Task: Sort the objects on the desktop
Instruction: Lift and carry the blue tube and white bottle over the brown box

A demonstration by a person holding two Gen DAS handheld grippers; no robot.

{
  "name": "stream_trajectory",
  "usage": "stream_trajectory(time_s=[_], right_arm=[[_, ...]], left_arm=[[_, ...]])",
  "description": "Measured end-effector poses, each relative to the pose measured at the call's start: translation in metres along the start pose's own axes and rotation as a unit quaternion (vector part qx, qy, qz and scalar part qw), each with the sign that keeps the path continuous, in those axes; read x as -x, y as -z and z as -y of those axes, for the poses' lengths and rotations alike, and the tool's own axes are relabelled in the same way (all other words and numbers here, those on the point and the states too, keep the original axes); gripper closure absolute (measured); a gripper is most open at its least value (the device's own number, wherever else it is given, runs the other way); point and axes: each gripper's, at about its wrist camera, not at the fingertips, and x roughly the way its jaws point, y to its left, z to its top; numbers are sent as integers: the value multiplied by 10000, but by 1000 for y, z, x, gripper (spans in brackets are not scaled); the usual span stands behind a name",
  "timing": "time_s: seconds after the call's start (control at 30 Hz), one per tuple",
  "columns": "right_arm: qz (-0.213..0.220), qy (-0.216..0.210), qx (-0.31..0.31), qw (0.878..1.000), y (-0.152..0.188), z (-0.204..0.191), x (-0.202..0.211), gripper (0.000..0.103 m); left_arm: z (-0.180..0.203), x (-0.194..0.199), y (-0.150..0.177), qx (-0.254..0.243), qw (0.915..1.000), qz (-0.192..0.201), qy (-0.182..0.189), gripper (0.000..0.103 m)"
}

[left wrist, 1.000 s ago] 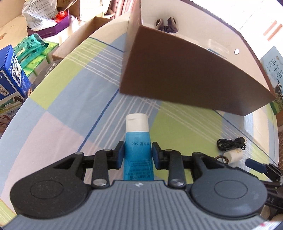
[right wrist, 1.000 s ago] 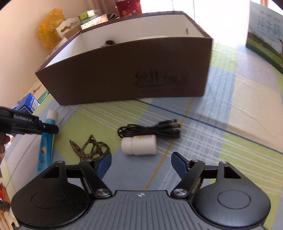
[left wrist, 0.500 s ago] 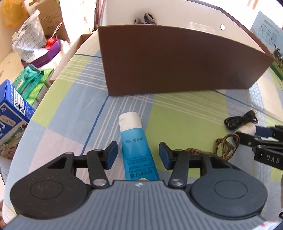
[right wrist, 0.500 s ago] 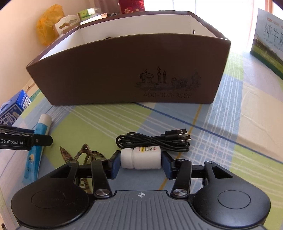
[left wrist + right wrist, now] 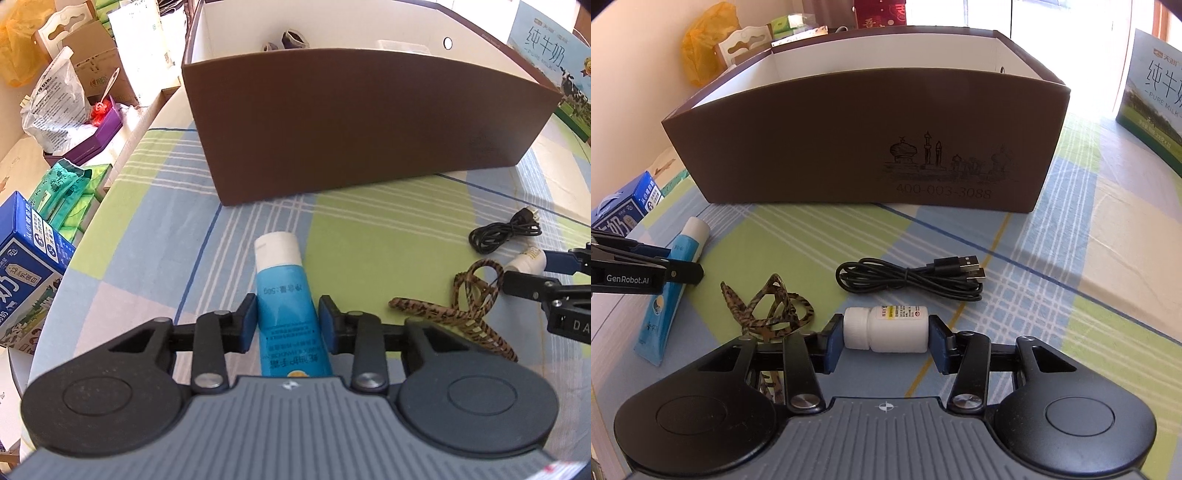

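Brown box (image 5: 864, 147) lettered "400-003-3088"

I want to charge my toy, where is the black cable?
The black cable lies coiled on the checked tablecloth, in front of the brown box. In the right wrist view it sits just beyond the white bottle.
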Motion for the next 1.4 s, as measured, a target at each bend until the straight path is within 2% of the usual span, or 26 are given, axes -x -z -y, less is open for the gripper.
stream_trajectory(time_s=[0.23, 0.37, 0.6, 0.83, 1.07, 1.4], right_arm=[[11, -11, 42, 10000, 3, 2, 4, 58], [-20, -41, 12, 10000, 6, 5, 7, 59], [-44, -1, -198, 9998, 14, 16, 18, 59], [101, -39, -258, 9996, 12, 20, 33, 59], [252, -168, -172, 9994, 4, 14, 46, 59], [217, -440, -95, 9988, -6, 7, 58, 59]], left_arm=[[-1, 5, 5, -8, 9999, -26, 105, 74], [-3, 11, 11, 43, 9996, -28, 287, 75], [-3, 34, 18, 18, 9987, 238, 451, 75], [2, 59, 8, -56, 9964, 606, 585, 75], [10, 73, 2, -127, 9953, 693, 668, 75], [10, 85, -3, -128, 9938, 803, 757, 75]])
